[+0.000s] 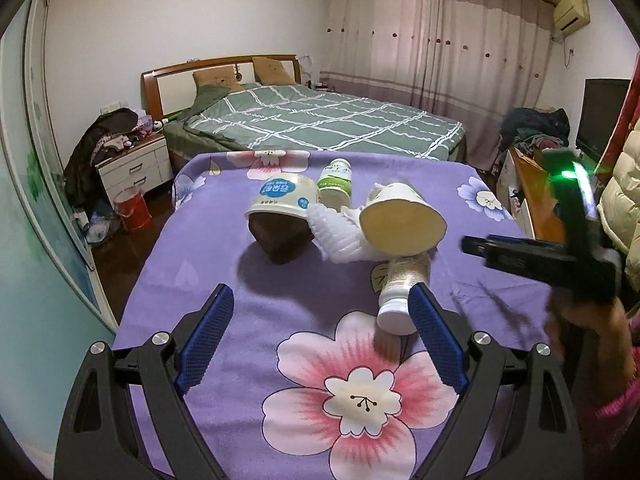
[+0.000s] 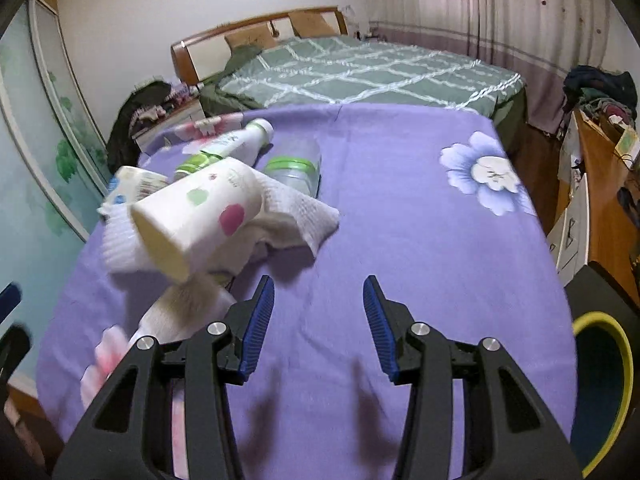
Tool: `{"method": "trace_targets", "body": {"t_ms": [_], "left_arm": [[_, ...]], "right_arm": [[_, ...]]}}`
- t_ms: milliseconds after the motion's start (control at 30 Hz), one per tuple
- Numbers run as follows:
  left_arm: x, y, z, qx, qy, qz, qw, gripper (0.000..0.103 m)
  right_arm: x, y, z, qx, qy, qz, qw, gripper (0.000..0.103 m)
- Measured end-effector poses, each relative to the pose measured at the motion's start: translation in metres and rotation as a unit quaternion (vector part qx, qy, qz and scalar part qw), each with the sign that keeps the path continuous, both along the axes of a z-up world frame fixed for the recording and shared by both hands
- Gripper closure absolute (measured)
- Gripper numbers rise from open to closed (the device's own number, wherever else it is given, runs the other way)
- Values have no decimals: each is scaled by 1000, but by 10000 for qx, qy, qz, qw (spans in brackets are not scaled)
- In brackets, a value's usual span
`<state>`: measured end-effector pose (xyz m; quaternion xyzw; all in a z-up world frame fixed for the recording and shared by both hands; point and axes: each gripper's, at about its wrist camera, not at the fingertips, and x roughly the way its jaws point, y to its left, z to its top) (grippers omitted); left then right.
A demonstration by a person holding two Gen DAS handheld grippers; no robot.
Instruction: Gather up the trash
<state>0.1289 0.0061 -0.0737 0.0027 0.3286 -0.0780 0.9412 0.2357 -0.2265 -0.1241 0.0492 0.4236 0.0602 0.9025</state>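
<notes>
A pile of trash lies on the purple flowered cloth [image 1: 280,304]: a tipped paper bowl with a blue label [image 1: 282,198], a green-labelled bottle [image 1: 336,184], a white ribbed foam piece [image 1: 334,236], a tipped spotted paper cup [image 1: 400,224] and a small white bottle [image 1: 402,292] lying on its side. My left gripper [image 1: 322,336] is open and empty, its right finger beside the small bottle. My right gripper [image 2: 319,328] is open and empty over bare cloth [image 2: 400,220], right of the spotted cup [image 2: 200,216], a white tissue [image 2: 296,216], a clear lidded cup [image 2: 298,166] and the bottle [image 2: 228,144].
A yellow-rimmed dark bin [image 2: 600,392] stands at the table's right edge. A green bed [image 1: 320,120] lies behind the table. A nightstand [image 1: 136,168] and a red bucket [image 1: 132,208] stand to the left, a wooden cabinet [image 1: 536,200] to the right.
</notes>
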Motion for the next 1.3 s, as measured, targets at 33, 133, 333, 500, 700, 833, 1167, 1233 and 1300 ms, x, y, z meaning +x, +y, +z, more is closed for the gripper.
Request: {"method": "trace_targets", "body": {"t_ms": [33, 133, 333, 500, 700, 833, 1167, 1233, 1300], "left_arm": [[1, -2, 0, -11, 7, 0, 10000, 15], [5, -1, -3, -51, 43, -20, 10000, 15], [9, -4, -8, -104, 114, -80, 9998, 15], [12, -4, -10, -122, 141, -105, 9998, 15], [12, -9, -11, -128, 127, -172, 9997, 15], [10, -17, -9, -104, 111, -240, 9996, 15], [4, -29, -6, -57, 67, -390, 9992, 15], [2, -30, -6, -52, 61, -407, 9991, 15], [3, -30, -6, -56, 67, -415, 9991, 15]], "right_arm": [[8, 2, -2, 15, 51, 36, 10000, 59], [33, 12, -9, -56, 197, 108, 9997, 59], [61, 19, -17, -248, 337, 83, 9991, 78], [48, 11, -11, -213, 205, 88, 9995, 102], [16, -7, 16, 63, -139, 34, 9999, 102], [-1, -15, 39, 224, -392, 74, 9990, 102], [-15, -18, 83, 349, -841, 173, 9957, 102], [-17, -18, 90, 370, -919, 179, 9949, 102], [-20, -19, 98, 396, -1011, 181, 9939, 102]]}}
